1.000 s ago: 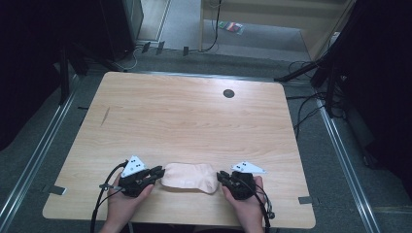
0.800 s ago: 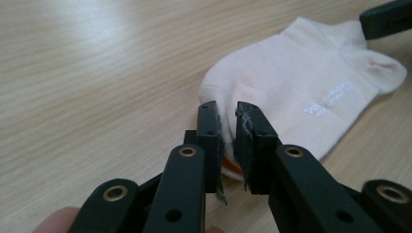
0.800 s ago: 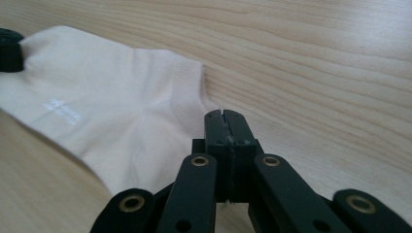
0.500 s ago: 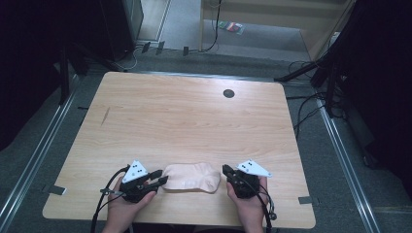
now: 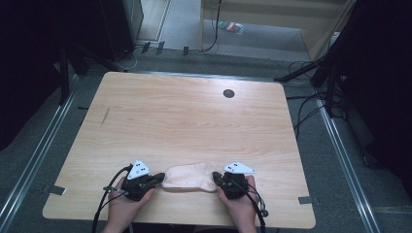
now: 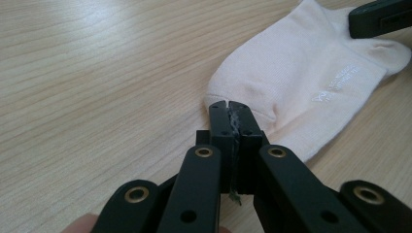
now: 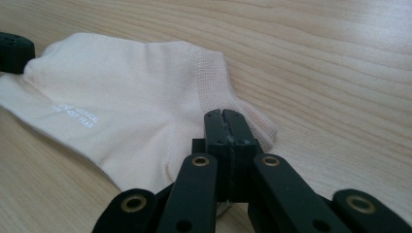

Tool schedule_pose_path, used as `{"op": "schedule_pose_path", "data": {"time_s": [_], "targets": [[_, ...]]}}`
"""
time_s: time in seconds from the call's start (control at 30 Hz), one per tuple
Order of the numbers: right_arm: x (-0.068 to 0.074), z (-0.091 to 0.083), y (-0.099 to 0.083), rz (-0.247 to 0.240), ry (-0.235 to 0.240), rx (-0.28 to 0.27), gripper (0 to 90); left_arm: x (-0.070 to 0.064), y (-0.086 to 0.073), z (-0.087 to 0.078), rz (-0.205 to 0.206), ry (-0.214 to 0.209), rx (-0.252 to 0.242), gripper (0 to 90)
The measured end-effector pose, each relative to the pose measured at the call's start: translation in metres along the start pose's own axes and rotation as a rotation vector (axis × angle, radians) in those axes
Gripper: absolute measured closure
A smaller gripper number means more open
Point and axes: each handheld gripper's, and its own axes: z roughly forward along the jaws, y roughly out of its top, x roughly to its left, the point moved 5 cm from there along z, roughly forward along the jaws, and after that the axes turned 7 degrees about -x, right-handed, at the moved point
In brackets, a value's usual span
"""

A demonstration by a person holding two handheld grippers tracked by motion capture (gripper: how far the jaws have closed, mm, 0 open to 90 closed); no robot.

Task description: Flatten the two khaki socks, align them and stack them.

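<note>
Here both grippers sit at opposite ends of 1 pale pink sock (image 5: 188, 176), which lies flat on the wooden table (image 5: 194, 121) near the person's edge. The left gripper (image 6: 228, 104) has its jaws pressed together, tips meeting at the rounded toe end; a sliver of something pale shows in the seam betw. the fingers (image 6: 219, 119), so it looks clamped on the toe edge, tho the bite is thin. The right gripper (image 7: 224, 113) is likewise closed, jaws meeting w/ no gap, tips resting over the ribbed cuff end. Whether fabric is actually caught there, I can't tell: the cuff lies just ahead of and under the fingertips, nothing visible betw. them.

In the high view the left gripper (image 5: 154, 178) and right gripper (image 5: 217, 180) flank the sock, each touching its end.

Step in hand, as I judge it: taking hold of the 2 ends, prob. to stretch, lift or fold the sock. Printed lettering faces up, mid-sock, well ahead of both sets of fingers.

Next move calls for a sure pinch on both ends before any lift. If the right side has no cloth, it needs to reopen, slide fwd over the cuff, and close again. Then raise both together, evenly, so neither end slips out.
</note>
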Motion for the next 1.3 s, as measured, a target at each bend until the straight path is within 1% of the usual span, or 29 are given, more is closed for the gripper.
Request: {"op": "schedule_pose_path", "data": {"time_s": [0.03, 0.1, 0.13, 0.17, 0.2, 0.23, 0.27, 0.3, 0.33, 0.37, 0.43, 0.5, 0.57, 0.6, 0.63, 0.67, 0.7, 0.73, 0.77, 0.8, 0.83, 0.9, 0.97, 1.0, 1.07, 1.17, 1.2, 1.23, 1.3], "targets": [[0.0, 0.001, 0.0, -0.015, -0.003, -0.004, 90.0, 0.0, 0.0, 0.0, 0.003, 0.002, -0.001, 90.0], [0.0, 0.001, 0.001, -0.012, -0.006, -0.005, 90.0, -0.001, 0.0, -0.001, 0.018, 0.005, -0.012, 87.5], [0.0, 0.0, 0.001, -0.006, -0.012, -0.008, 90.0, -0.003, 0.001, -0.002, 0.015, -0.014, -0.025, 84.6], [0.0, -0.002, 0.002, -0.005, -0.018, -0.027, 89.3, -0.004, 0.002, -0.005, 0.018, -0.033, -0.045, 82.1], [0.003, -0.006, 0.004, -0.001, -0.006, -0.052, 89.3, -0.004, 0.004, -0.008, 0.016, -0.04, -0.069, 82.0], [0.008, -0.011, 0.008, -0.002, 0.02, -0.081, 89.6, -0.004, 0.007, -0.011, 0.015, -0.038, -0.096, 82.5], [0.013, -0.015, 0.011, -0.022, 0.031, -0.102, 90.0, -0.003, 0.009, -0.013, 0.002, -0.046, -0.121, 83.8], [0.018, -0.017, 0.014, -0.043, 0.035, -0.113, 90.0, -0.002, 0.011, -0.013, -0.014, -0.047, -0.132, 85.3], [0.022, -0.018, 0.015, -0.056, 0.046, -0.115, 90.0, 0.0, 0.012, -0.012, -0.02, -0.046, -0.134, 87.3], [0.025, -0.017, 0.015, -0.06, 0.061, -0.105, 90.0, 0.0, 0.012, -0.011, -0.027, -0.057, -0.125, 88.5], [0.028, -0.01, 0.012, -0.061, 0.075, -0.076, 90.0, -0.002, 0.01, -0.007, -0.02, -0.064, -0.101, 89.3], [0.025, -0.005, 0.007, -0.048, 0.074, -0.047, 90.0, -0.003, 0.007, -0.004, -0.006, -0.059, -0.073, 89.2], [0.019, -0.002, 0.003, -0.022, 0.068, -0.026, 90.0, -0.004, 0.005, -0.003, -0.003, -0.058, -0.066, 89.1], [0.017, -0.001, 0.002, -0.018, 0.061, -0.015, 90.0, -0.004, 0.003, 0.0, 0.011, -0.046, -0.045, 89.1], [0.015, 0.0, 0.0, -0.021, 0.058, 0.005, 90.0, -0.004, 0.002, 0.001, 0.013, -0.042, -0.036, 89.0], [0.014, 0.001, -0.002, -0.02, 0.065, 0.015, 90.0, -0.004, 0.002, 0.001, 0.005, -0.051, -0.037, 88.6], [0.013, 0.0, -0.002, 0.0, 0.073, 0.005, 90.0, -0.003, 0.003, 0.001, 0.003, -0.058, -0.046, 87.3], [0.012, -0.002, 0.0, 0.01, 0.08, -0.011, 89.5, -0.003, 0.004, -0.001, 0.001, -0.06, -0.066, 84.4], [0.011, -0.006, 0.004, 0.021, 0.09, -0.042, 87.7, -0.003, 0.004, -0.001, 0.001, -0.06, -0.066, 79.3], [0.008, -0.011, 0.009, 0.034, 0.098, -0.078, 85.4, 0.0, 0.008, -0.007, -0.009, -0.083, -0.118, 75.5], [0.005, -0.016, 0.013, 0.041, 0.095, -0.111, 82.9, 0.002, 0.01, -0.011, -0.015, -0.088, -0.146, 71.5], [-0.005, -0.026, 0.019, 0.042, 0.065, -0.164, 75.9, 0.01, 0.013, -0.017, -0.035, -0.091, -0.199, 62.3], [-0.015, -0.033, 0.023, 0.038, 0.035, -0.211, 62.6, 0.018, 0.016, -0.023, -0.058, -0.082, -0.248, 55.3], [-0.021, -0.036, 0.024, 0.031, 0.017, -0.229, 56.5, 0.022, 0.017, -0.026, -0.072, -0.073, -0.269, 50.1], [-0.029, -0.04, 0.025, 0.035, 0.003, -0.242, 48.0, 0.03, 0.018, -0.03, -0.094, -0.054, -0.291, 41.0], [-0.039, -0.041, 0.025, 0.037, -0.01, -0.244, 41.5, 0.039, 0.019, -0.036, -0.103, -0.003, -0.3, 27.8], [-0.042, -0.041, 0.025, 0.038, -0.022, -0.242, 39.7, 0.043, 0.019, -0.038, -0.106, 0.009, -0.301, 24.6], [-0.045, -0.042, 0.025, 0.035, -0.029, -0.246, 37.6, 0.045, 0.02, -0.04, -0.117, 0.014, -0.307, 22.8], [-0.05, -0.043, 0.027, 0.042, -0.048, -0.257, 33.3, 0.052, 0.021, -0.045, -0.122, 0.031, -0.312, 19.1]]}}
